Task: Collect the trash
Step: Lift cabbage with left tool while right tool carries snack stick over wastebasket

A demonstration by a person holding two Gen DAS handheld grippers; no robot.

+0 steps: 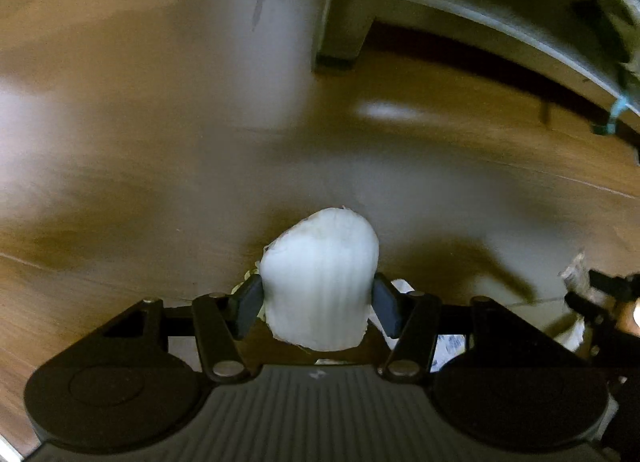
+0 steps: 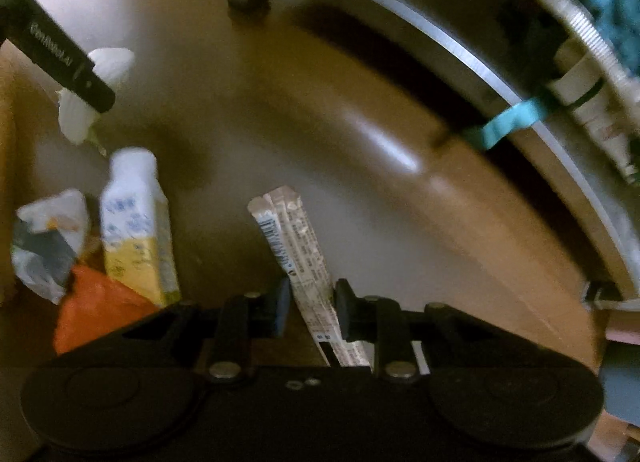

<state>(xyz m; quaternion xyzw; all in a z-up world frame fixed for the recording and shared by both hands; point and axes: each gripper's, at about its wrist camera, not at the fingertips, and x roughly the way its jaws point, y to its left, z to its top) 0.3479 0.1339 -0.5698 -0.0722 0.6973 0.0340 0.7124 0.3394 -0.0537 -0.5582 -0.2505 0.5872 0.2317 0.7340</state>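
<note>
The left hand-held gripper (image 1: 318,304) pinches a white crumpled wad (image 1: 320,278), and the right hand-held gripper (image 2: 312,308) pinches a stick packet (image 2: 296,258), both clear of the floor (image 1: 160,142), probably for binning.

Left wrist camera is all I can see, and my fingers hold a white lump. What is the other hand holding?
Observer: The right gripper pinches a long thin printed sachet.
Operator: Is there more trash on the floor?
Observer: Yes, a small white and yellow bottle lies beside that gripper.
Operator: Anything else there?
Observer: An orange wrapper and a crumpled white wrapper sit next to the bottle.
</note>
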